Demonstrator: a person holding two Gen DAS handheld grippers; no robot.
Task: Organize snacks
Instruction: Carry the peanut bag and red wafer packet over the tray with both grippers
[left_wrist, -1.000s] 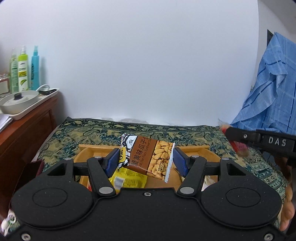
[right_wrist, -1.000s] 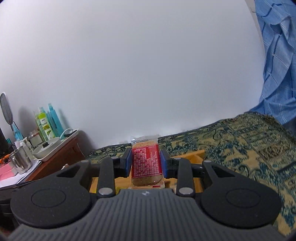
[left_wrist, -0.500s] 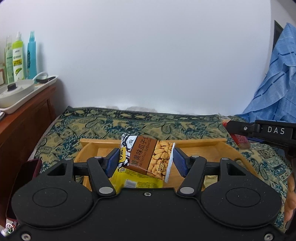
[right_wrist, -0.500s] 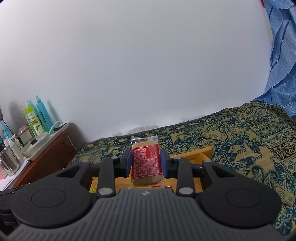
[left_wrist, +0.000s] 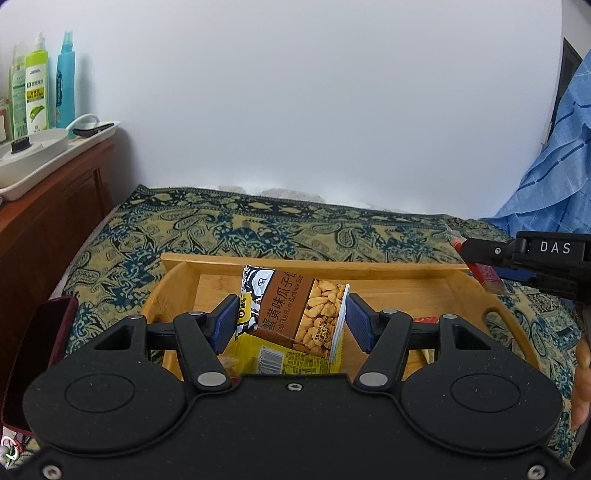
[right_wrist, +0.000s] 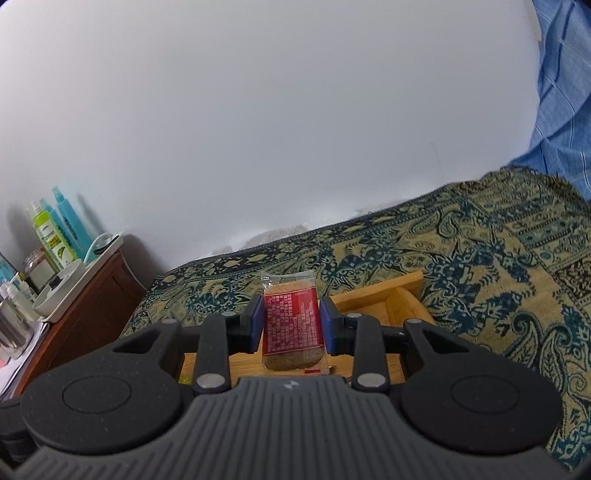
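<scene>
left gripper: jaws clamped on brown-and-white sunflower seed packet, label "Sunflower Seeds" plus Chinese text, frame centre above rectangular wooden tray | right gripper: jaws clamped on red-labelled clear-wrapped biscuit pack, print too small to read, lower centre over tray corner | "DAS" printed on right gripper, right edge of left view

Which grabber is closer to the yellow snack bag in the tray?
Left. The left gripper hangs right above the yellow bag, holding a seed packet. The right gripper is off by the tray's far corner.
</scene>
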